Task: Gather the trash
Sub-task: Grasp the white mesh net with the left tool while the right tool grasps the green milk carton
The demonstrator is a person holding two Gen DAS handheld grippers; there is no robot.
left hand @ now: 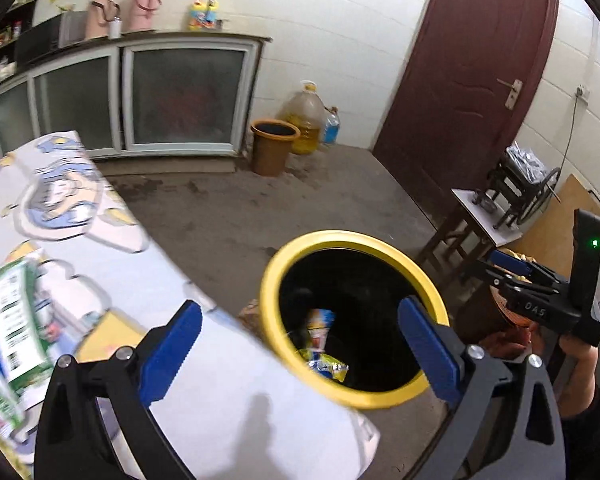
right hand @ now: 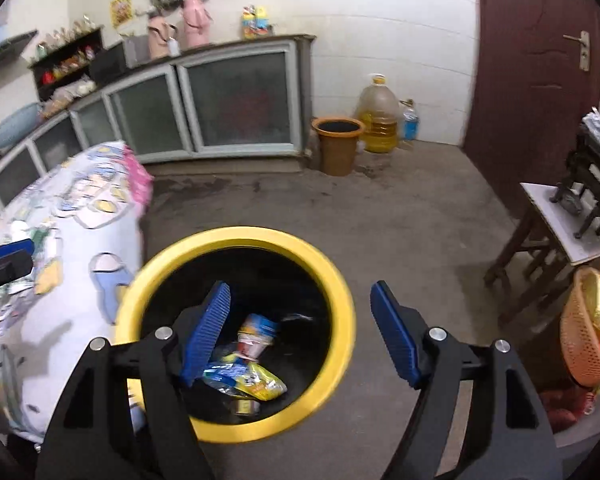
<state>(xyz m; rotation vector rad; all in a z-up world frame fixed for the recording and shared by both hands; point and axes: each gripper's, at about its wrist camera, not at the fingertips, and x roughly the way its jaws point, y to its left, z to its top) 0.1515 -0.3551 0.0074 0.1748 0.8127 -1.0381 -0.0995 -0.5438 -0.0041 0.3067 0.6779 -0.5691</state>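
Note:
A black bin with a yellow rim (left hand: 274, 280) (right hand: 340, 280) stands on the floor beside the table. Inside it lie snack wrappers (right hand: 256, 382) and a small cup (right hand: 256, 336); the wrappers also show in the left wrist view (left hand: 326, 364). My left gripper (left hand: 300, 354) is open and empty, over the table's edge and the bin. My right gripper (right hand: 300, 332) is open and empty above the bin; it also shows in the left wrist view (left hand: 512, 266). Green and white packets (left hand: 16, 320) lie on the table at the left.
The table carries a cartoon-print cloth (left hand: 100, 240) (right hand: 72, 248). An orange bin (right hand: 337, 144), an oil jug (right hand: 378, 120) and a blue bottle stand by the far wall. A stool (right hand: 548, 232) and an orange basket (right hand: 584, 336) are at the right. A cabinet lines the back.

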